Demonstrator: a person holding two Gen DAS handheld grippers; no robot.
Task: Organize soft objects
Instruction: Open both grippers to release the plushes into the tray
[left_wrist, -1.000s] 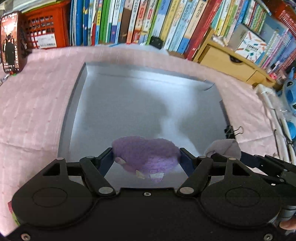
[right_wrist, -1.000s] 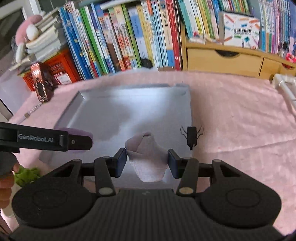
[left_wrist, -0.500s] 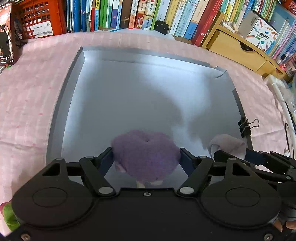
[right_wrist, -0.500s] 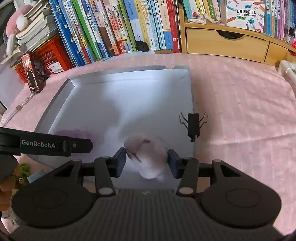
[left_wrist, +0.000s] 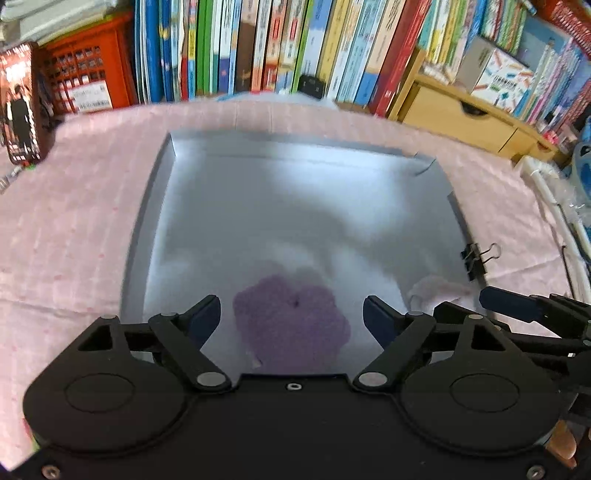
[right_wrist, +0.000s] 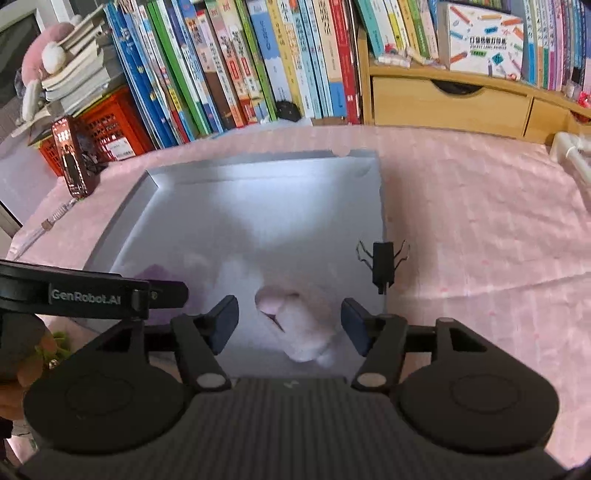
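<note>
A fuzzy purple soft toy (left_wrist: 291, 325) lies on the near part of the shallow grey tray (left_wrist: 295, 206). My left gripper (left_wrist: 291, 317) is above it, its jaws opening, with a gap on each side of the toy. A pale pink-white soft toy (right_wrist: 299, 325) lies on the same tray (right_wrist: 258, 206) near its right front corner. Over it my right gripper (right_wrist: 288, 321) is opening too, its pads clear of the toy. In the left wrist view the pale toy (left_wrist: 439, 291) shows beside the right gripper's fingers (left_wrist: 517, 304).
The tray sits on a pink cloth (right_wrist: 480, 229). A black binder clip (right_wrist: 384, 262) grips its right rim. Behind are a row of books (right_wrist: 240, 62), a red crate (right_wrist: 110, 129), a wooden drawer unit (right_wrist: 450, 99) and a standing phone-like case (right_wrist: 72, 162).
Both grippers have opened and let go of their toys. The purple toy and the pale toy now lie on the tray between spread fingers.
</note>
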